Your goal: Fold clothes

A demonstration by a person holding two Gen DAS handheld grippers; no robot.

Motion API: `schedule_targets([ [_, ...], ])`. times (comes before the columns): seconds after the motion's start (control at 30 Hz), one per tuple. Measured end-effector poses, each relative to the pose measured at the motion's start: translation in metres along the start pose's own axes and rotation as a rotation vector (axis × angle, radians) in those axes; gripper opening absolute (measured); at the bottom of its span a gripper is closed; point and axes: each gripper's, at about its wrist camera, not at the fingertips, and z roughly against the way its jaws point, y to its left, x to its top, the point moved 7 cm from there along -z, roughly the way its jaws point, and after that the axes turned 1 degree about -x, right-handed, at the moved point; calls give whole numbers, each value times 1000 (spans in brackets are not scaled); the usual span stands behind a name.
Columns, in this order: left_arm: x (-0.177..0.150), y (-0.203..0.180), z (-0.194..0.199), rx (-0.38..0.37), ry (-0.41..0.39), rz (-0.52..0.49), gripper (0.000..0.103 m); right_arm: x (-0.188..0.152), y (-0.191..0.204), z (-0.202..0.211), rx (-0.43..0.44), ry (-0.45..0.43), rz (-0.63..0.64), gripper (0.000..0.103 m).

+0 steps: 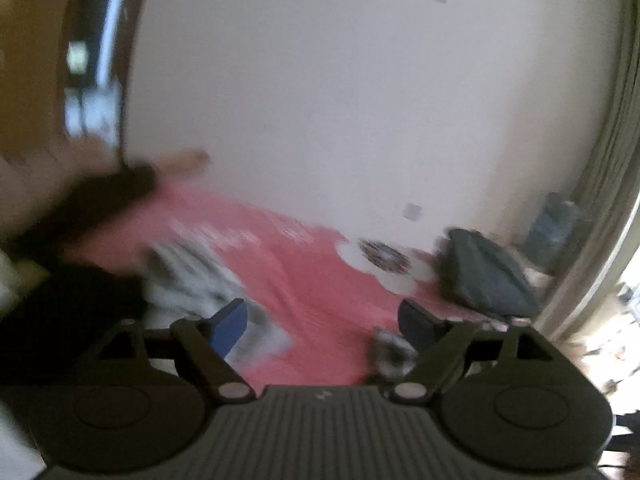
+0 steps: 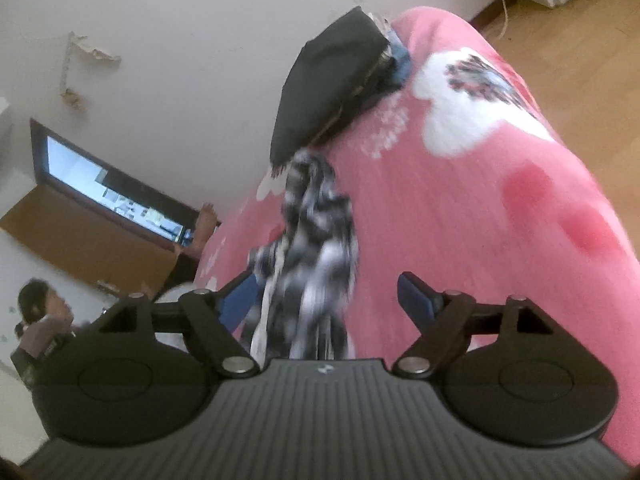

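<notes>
A crumpled black-and-white patterned garment [image 2: 316, 248] lies on a pink blanket [image 2: 480, 208] with white flower prints. My right gripper [image 2: 328, 300] is open; the garment runs between its blue fingers and under the gripper body. In the blurred left wrist view the same garment [image 1: 192, 276] lies bunched at the left on the pink blanket [image 1: 320, 300]. My left gripper [image 1: 324, 320] is open above the blanket with nothing between its fingers; a small scrap of patterned cloth [image 1: 390, 350] lies by its right finger.
A stack of dark folded clothes [image 2: 332, 80] rests at the blanket's far end by the white wall, seen as a dark pile [image 1: 484, 276] in the left view. A person [image 2: 44, 312] sits at lower left, a foot [image 2: 204, 224] shows by the bed. Wooden floor [image 2: 580, 60] lies right.
</notes>
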Motion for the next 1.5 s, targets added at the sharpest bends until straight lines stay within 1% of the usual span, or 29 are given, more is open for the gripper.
schedule_targets([
  [0.03, 3, 4, 18, 20, -16, -36, 89, -12, 1, 13, -1, 9, 5, 79],
  [0.1, -8, 2, 41, 36, -5, -80, 89, -35, 4, 34, -4, 39, 15, 79],
  [0.17, -32, -9, 50, -9, 45, -98, 89, -61, 11, 47, 0, 93, 26, 80],
  [0.27, -87, -34, 47, -108, 149, -96, 89, -102, 20, 54, 3, 209, 32, 81],
  [0.33, -131, -55, 35, -177, 247, -95, 89, -134, 25, 50, -14, 317, 57, 81],
  [0.4, -175, -77, 23, -222, 342, -125, 88, -160, 30, 45, -37, 405, 96, 81],
  [0.47, -217, -100, 11, -260, 428, -164, 87, -177, 30, 43, -61, 437, 122, 81],
  [0.53, -245, -115, 6, -283, 488, -209, 87, -190, 29, 41, -78, 461, 125, 81],
  [0.57, -259, -122, 3, -294, 517, -230, 86, -192, 27, 40, -101, 460, 127, 81],
  [0.6, -265, -125, 4, -302, 527, -240, 83, -194, 25, 40, -125, 455, 133, 81],
  [0.7, -275, -129, 7, -324, 535, -252, 83, -181, 35, 50, -219, 351, 261, 81],
  [0.77, -281, -132, 9, -339, 540, -261, 83, -162, 49, 68, -291, 210, 397, 81],
  [0.8, -285, -133, 10, -347, 543, -265, 84, -153, 60, 79, -308, 139, 456, 81],
  [0.83, -288, -134, 11, -354, 545, -269, 84, -146, 68, 88, -307, 91, 489, 81],
  [0.9, -294, -137, 13, -369, 550, -278, 84, -135, 82, 107, -298, 14, 520, 81],
  [1.0, -301, -137, 10, -374, 550, -289, 84, -123, 86, 138, -343, -53, 528, 81],
  [1.17, -303, -131, 0, -386, 554, -299, 84, -118, 80, 203, -508, -160, 586, 81],
  [1.2, -303, -129, -2, -387, 557, -301, 84, -121, 79, 208, -523, -162, 599, 81],
  [1.27, -304, -127, -5, -383, 561, -292, 84, -130, 73, 206, -529, -130, 610, 81],
  [1.3, -304, -125, -7, -379, 561, -278, 84, -137, 71, 197, -510, -102, 604, 81],
  [1.33, -305, -124, -6, -381, 570, -260, 84, -145, 69, 183, -474, -66, 585, 81],
  [1.43, -310, -121, -1, -392, 600, -210, 84, -182, 62, 123, -349, 100, 506, 81],
  [1.5, -314, -117, 8, -383, 599, -210, 84, -213, 65, 79, -277, 229, 486, 81],
])
